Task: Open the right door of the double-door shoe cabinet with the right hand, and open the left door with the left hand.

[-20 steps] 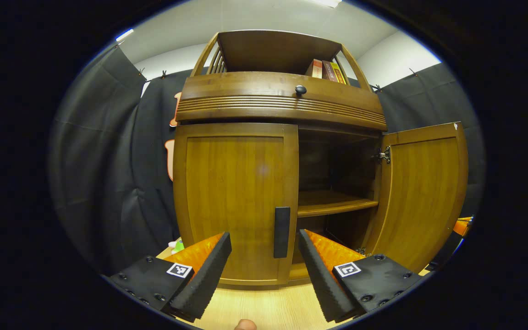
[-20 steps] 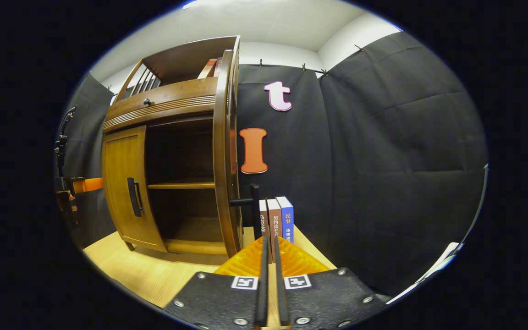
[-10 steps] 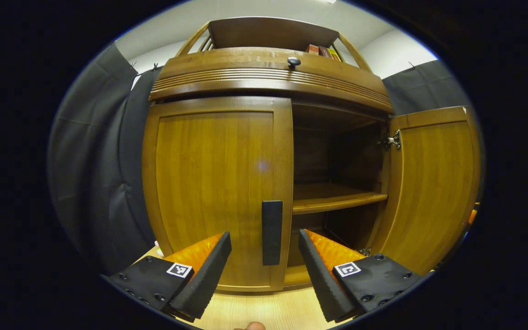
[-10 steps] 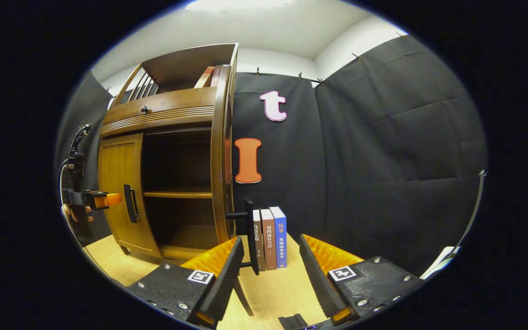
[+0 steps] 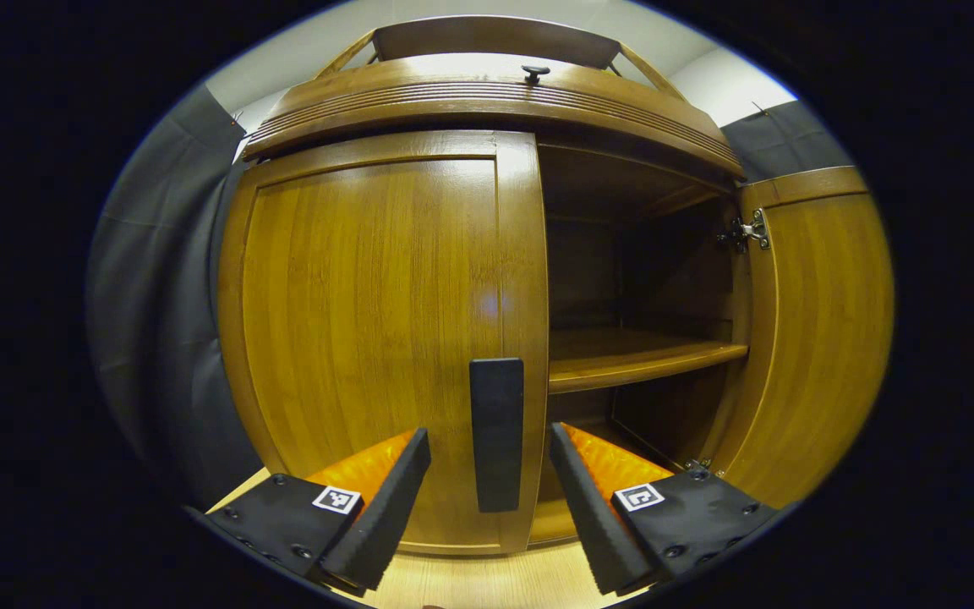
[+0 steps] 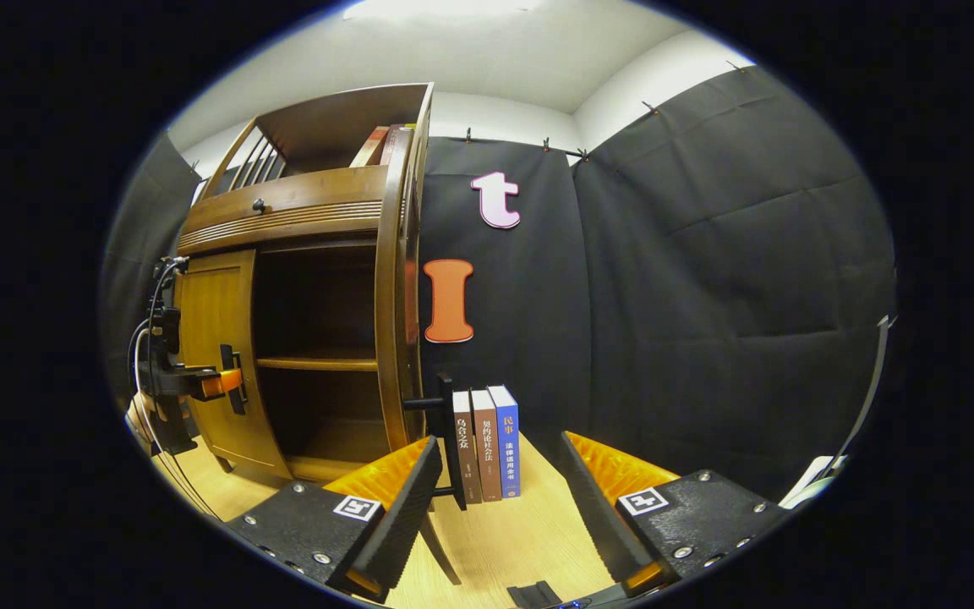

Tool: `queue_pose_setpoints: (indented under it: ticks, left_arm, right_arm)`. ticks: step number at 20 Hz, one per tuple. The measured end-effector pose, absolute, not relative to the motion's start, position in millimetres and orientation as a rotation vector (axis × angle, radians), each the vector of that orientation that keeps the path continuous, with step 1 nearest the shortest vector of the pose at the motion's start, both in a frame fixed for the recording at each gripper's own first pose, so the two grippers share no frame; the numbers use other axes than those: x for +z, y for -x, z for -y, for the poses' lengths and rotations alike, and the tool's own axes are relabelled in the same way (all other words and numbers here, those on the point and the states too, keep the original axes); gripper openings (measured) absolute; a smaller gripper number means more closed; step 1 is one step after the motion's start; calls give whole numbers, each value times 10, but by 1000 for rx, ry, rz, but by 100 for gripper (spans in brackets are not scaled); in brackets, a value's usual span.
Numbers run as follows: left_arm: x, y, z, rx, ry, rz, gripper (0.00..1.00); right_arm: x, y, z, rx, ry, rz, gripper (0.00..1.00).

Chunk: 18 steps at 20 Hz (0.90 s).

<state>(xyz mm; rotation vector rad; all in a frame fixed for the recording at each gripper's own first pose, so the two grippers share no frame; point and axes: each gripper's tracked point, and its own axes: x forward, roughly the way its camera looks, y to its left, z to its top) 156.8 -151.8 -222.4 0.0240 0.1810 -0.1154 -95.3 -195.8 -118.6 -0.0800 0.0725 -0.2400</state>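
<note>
We see the shoe cabinet (image 5: pixel 487 93) close up in our left gripper view, its right door (image 5: pixel 817 330) swung wide, its shelf (image 5: pixel 631 355) bare; our right gripper view adds three books (image 6: pixel 487 444) on the table (image 6: pixel 512 533). The left door (image 5: pixel 369 321) is shut, its handle (image 5: pixel 496 433) between our left gripper's (image 5: pixel 487 482) spread jaws, untouched. Our right gripper (image 6: pixel 500 495) gapes beside the right door's handle (image 6: pixel 451 440)

Three books (image 6: pixel 487 444) stand upright on the wooden table (image 6: pixel 529 533).

The left gripper (image 5: pixel 487 495) spreads wide around the left door's handle (image 5: pixel 496 433) (not touching), while the right door (image 5: pixel 817 330) stands open.
</note>
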Motion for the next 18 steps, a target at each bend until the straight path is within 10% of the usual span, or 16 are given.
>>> queue_pose_setpoints:
  ticks: [11,18]
  left_arm:
    - [-2383,-1768,1598,-142,22,-207,42]
    - [-2393,-1655,1573,-166,2,-221,31]
  right_arm:
    - [-1177,997,1985,-259,71,-70,87]
    - [-1158,1045,1913,-256,70,-71,87]
